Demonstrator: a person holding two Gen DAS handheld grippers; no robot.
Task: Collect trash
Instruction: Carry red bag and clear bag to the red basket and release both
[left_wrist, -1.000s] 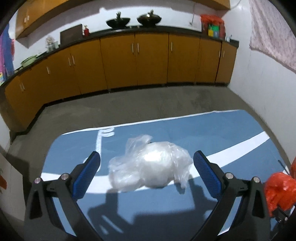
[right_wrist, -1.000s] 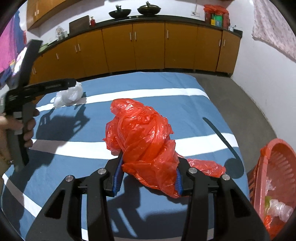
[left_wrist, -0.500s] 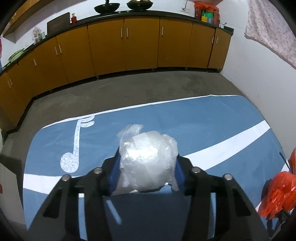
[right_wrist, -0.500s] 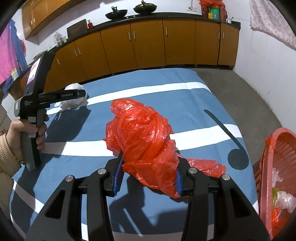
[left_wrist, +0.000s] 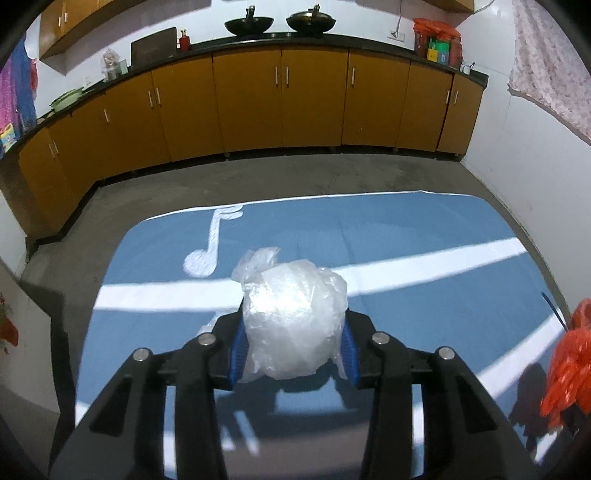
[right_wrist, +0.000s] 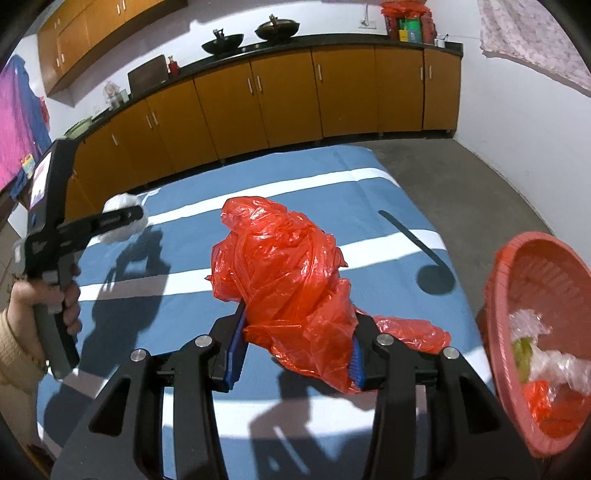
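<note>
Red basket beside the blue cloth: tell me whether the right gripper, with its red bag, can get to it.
Probably yes. The red basket sits just right of the right gripper, open side facing it, with nothing between. The red plastic bag is clamped in the fingers.

Clear bag (left_wrist: 293, 325): thin crinkled glossy plastic. Red bag (right_wrist: 291, 288): same, shiny. Mat (left_wrist: 406, 229): matt cloth.

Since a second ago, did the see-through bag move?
Yes. The clear bag lay loose on the blue cloth; now the left gripper is shut on it, lifted above the white stripe.
</note>
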